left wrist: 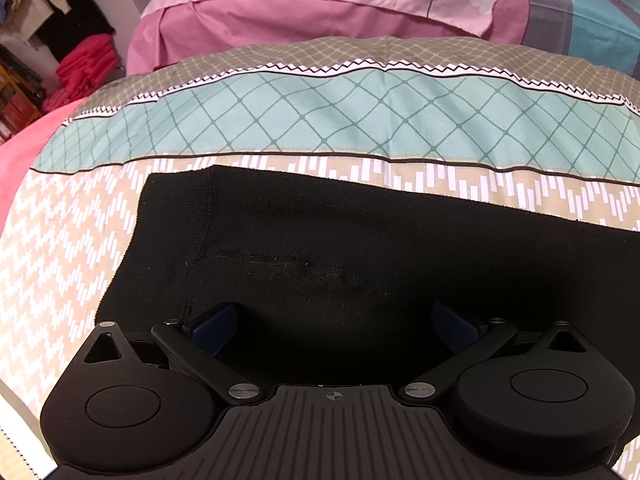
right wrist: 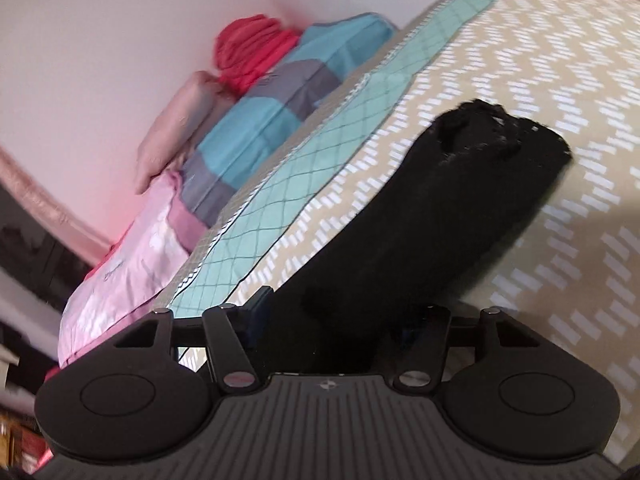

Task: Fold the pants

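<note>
The black knit pants lie flat on the patterned bedspread. My left gripper is open over their near part, its blue pads spread wide on the cloth with nothing between them. In the right wrist view a long strip of the pants runs from my right gripper up across the bedspread, its far end bunched. The right jaws stand around the near end of the cloth; their tips are hidden and the view is blurred.
Pink pillows and a blue-grey checked pillow lie at the head of the bed. Red folded cloths are stacked at the left. In the right wrist view a red bundle sits on the checked pillow by the wall.
</note>
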### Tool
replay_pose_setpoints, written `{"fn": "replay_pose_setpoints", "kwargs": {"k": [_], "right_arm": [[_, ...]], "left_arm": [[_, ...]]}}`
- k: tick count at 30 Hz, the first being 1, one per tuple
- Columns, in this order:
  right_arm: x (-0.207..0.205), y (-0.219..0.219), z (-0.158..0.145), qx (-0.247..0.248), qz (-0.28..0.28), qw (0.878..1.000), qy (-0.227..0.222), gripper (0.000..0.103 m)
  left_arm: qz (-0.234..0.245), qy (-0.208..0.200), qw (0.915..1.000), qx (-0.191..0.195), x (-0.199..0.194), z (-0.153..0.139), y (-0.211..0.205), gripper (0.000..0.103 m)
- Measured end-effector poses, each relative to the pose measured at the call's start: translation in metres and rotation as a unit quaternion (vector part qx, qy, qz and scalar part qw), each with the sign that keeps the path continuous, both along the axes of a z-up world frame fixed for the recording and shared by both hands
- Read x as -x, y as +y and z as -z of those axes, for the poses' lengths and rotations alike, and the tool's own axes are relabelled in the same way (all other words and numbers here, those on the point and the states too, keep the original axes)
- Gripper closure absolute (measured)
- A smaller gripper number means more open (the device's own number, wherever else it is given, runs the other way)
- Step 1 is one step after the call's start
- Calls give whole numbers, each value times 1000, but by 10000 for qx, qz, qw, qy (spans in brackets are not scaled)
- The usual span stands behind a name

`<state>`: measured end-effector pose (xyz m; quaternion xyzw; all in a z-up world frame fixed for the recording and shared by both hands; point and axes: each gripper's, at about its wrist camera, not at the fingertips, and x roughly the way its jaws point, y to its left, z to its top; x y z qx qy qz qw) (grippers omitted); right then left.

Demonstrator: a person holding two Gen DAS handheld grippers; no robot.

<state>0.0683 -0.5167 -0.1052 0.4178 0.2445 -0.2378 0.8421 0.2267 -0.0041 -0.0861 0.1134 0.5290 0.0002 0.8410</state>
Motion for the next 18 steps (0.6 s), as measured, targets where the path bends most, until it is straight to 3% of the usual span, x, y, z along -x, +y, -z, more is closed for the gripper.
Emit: {"fn": "replay_pose_setpoints", "kwargs": {"k": [2, 5, 11, 13, 14, 15, 16, 18], "right_arm": [[9, 11, -4, 189, 99, 9996, 177, 31], [26, 23, -6, 298, 53, 9995, 99, 21], [21, 12, 2, 175, -9, 9997, -173, 22], [13, 5, 6, 199, 97, 9995, -234, 28], [9, 3, 5, 257, 195, 9993, -199, 44], [4, 3, 2, 325, 349, 9988, 110, 81], [-3, 4, -3, 479, 460, 9966, 492, 82], [-10, 23, -18, 1128, 373, 9905, 695, 82]], "left_arm": [[-28, 57, 10000, 29, -1, -1, 2, 0], [-87, 48, 9999, 123, 3, -13, 6, 0], [165, -183, 9994, 263, 17, -28, 0, 0], [155, -138, 9996, 195, 15, -24, -6, 0], [139, -99, 9997, 188, 15, -22, -7, 0], [114, -61, 9997, 199, 14, -21, -8, 0], [94, -47, 9997, 223, 15, -22, -7, 0], [81, -88, 9997, 214, 18, -26, -6, 0]]}}
